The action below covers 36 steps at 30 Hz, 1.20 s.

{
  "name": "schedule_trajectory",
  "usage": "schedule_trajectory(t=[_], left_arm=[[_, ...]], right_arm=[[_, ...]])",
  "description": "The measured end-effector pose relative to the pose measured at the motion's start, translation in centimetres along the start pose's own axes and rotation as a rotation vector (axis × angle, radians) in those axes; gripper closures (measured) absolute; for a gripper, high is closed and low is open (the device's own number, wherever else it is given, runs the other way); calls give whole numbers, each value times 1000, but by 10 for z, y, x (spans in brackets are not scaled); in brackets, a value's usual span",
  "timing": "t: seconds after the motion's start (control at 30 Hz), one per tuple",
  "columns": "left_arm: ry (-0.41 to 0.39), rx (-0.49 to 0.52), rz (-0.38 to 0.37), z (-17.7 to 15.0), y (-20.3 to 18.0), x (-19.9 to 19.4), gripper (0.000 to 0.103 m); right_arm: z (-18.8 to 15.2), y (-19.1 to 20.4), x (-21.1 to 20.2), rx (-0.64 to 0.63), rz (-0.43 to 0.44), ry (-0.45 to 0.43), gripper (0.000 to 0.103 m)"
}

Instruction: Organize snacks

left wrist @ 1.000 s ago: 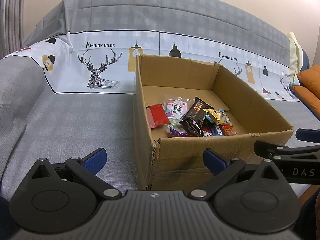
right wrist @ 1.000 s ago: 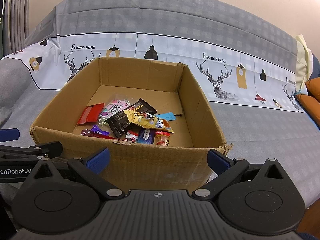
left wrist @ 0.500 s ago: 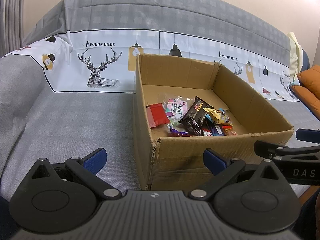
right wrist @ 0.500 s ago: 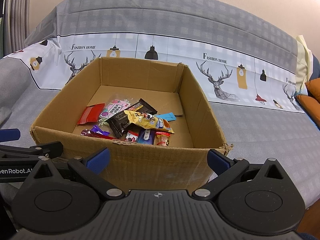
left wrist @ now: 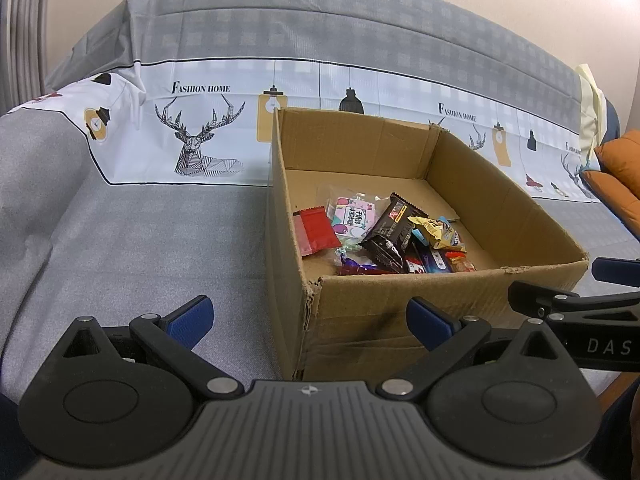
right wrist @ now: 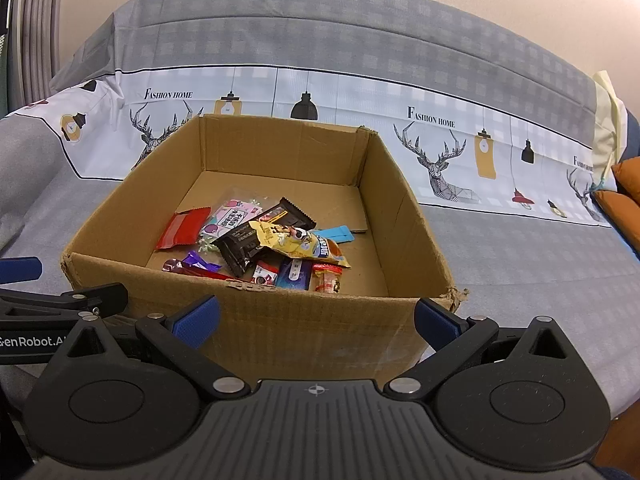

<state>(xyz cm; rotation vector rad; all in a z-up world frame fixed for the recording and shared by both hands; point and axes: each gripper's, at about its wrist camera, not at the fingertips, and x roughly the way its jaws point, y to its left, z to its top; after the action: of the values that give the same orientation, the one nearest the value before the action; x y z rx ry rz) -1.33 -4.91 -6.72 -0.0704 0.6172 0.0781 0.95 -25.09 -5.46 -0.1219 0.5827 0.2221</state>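
An open cardboard box (left wrist: 440,304) (right wrist: 320,320) stands on a grey patterned cloth. Inside lies a pile of snack packets: a red one (left wrist: 314,230) (right wrist: 182,228), a pink one (left wrist: 354,216) (right wrist: 230,218), a black one (left wrist: 390,228) (right wrist: 240,244), a yellow one (left wrist: 438,232) (right wrist: 296,240), and several smaller ones. My left gripper (left wrist: 310,318) is open and empty in front of the box's near left corner. My right gripper (right wrist: 316,322) is open and empty in front of the near wall. Each gripper shows at the edge of the other's view.
The cloth (left wrist: 140,240) (right wrist: 520,248), with deer and lamp prints, covers a sofa seat and backrest. An orange cushion (left wrist: 624,176) (right wrist: 628,184) lies at the far right. A curtain (right wrist: 36,32) hangs at the far left.
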Motion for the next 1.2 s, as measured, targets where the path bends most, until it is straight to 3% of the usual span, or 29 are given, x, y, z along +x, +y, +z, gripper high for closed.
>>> schedule_trajectory(t=[1.2], left_arm=[[12,-13,-22,3,2,9,0]], right_arm=[[4,-4,10,14,10,-7,0]])
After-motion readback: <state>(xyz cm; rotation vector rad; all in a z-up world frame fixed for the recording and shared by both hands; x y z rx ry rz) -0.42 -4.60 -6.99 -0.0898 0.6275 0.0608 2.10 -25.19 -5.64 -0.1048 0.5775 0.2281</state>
